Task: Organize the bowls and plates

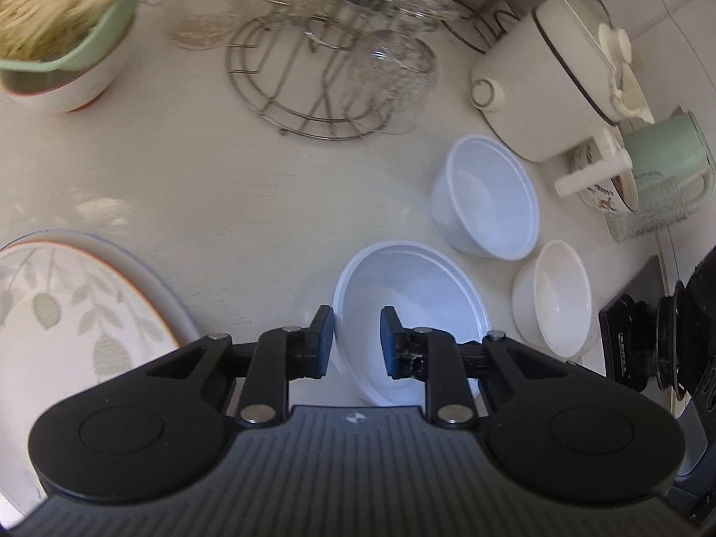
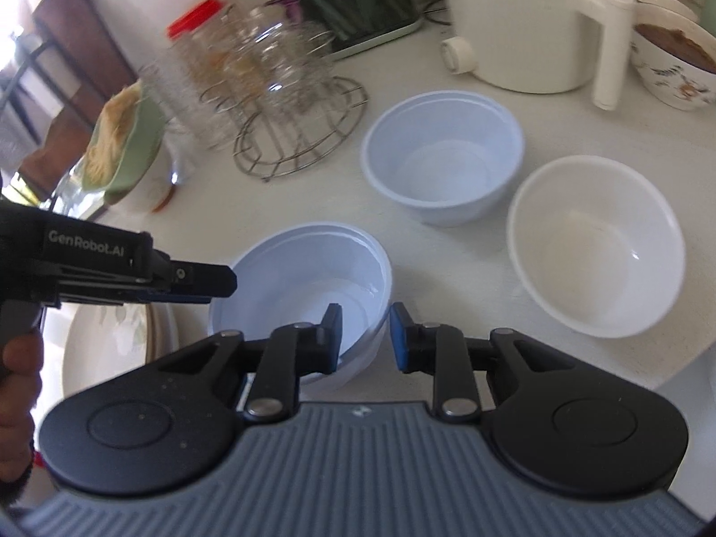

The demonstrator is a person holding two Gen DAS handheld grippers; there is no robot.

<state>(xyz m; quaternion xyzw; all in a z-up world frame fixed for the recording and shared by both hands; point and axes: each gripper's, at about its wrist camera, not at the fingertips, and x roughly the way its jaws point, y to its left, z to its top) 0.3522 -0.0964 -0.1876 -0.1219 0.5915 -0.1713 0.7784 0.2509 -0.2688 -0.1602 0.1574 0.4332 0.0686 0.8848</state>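
Note:
A bluish-white plastic bowl (image 1: pixel 411 295) (image 2: pixel 304 268) sits nearest me on the pale counter. My left gripper (image 1: pixel 357 340) (image 2: pixel 219 286) is closed onto its left wall, with one pad outside the rim and one inside. My right gripper (image 2: pixel 364 335) is closed onto the opposite wall in the same way. A second bluish bowl (image 1: pixel 487 197) (image 2: pixel 443 156) and a cream-white bowl (image 1: pixel 555 300) (image 2: pixel 595 246) stand apart behind it. To the left, a leaf-patterned plate (image 1: pixel 67 313) (image 2: pixel 112 340) lies on a larger plate. I cannot see whether the held bowl touches the counter.
A wire rack with upturned glasses (image 1: pixel 308 85) (image 2: pixel 304 134) stands behind the bowls. A white cooker (image 1: pixel 537 89) (image 2: pixel 523 31), a green mug (image 1: pixel 662 152) and a patterned bowl (image 2: pixel 671 71) crowd the back right. A green bowl of noodles (image 1: pixel 67 22) sits far left. The counter edge (image 2: pixel 689 358) runs front right.

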